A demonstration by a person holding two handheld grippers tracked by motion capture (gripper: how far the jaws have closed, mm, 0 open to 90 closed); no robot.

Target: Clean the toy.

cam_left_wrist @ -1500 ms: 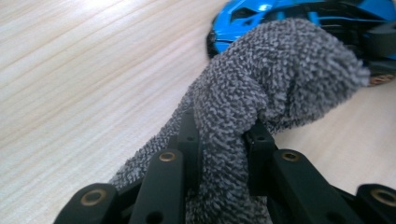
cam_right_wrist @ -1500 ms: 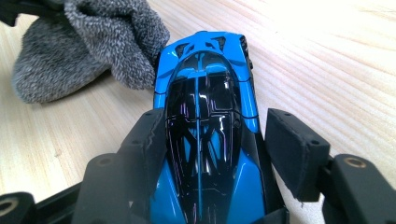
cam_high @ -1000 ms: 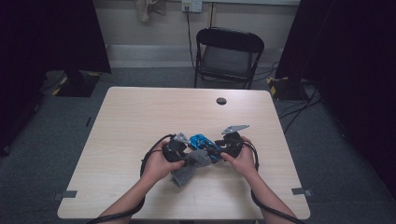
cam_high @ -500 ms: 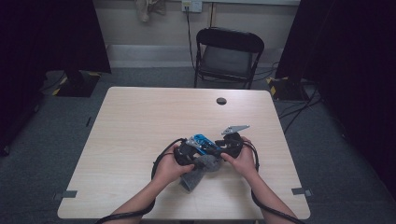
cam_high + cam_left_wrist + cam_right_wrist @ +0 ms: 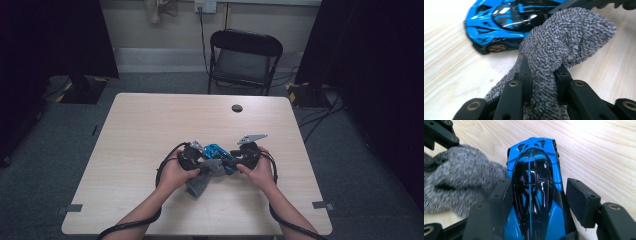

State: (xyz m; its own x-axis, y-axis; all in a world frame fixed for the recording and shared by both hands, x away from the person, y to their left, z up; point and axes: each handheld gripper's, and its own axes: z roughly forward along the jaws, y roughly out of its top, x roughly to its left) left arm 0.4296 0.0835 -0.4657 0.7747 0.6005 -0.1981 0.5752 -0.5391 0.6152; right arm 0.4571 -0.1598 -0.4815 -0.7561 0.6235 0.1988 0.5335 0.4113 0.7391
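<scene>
1. The left gripper [image 5: 192, 161] is at the left of the group, near the front middle of the table [image 5: 150, 130]. Its 2 jaws are closed on a grey cloth [image 5: 564, 50]; in the left gripper view the pads pinch a bunched fold of it between them.
2. The grey cloth rises from between these fingers and makes a thick rounded lump just ahead of the fingertips. In the high view a part of the cloth [image 5: 200, 182] hangs down toward the person, below the left hand [image 5: 175, 175], and lies on the table.
3. The blue toy car [image 5: 499, 25] is just beyond the left fingers. It stands on its wheels on the wood, and the cloth lump touches its side.
4. The right gripper [image 5: 537, 202] has the same car [image 5: 534, 182] between its 2 jaws. The left pad lies against the side of the car; at the right pad I cannot tell if it touches. The nose of the car points away from these fingers.
5. The right hand [image 5: 257, 172] holds this gripper at the right of the group.
</scene>
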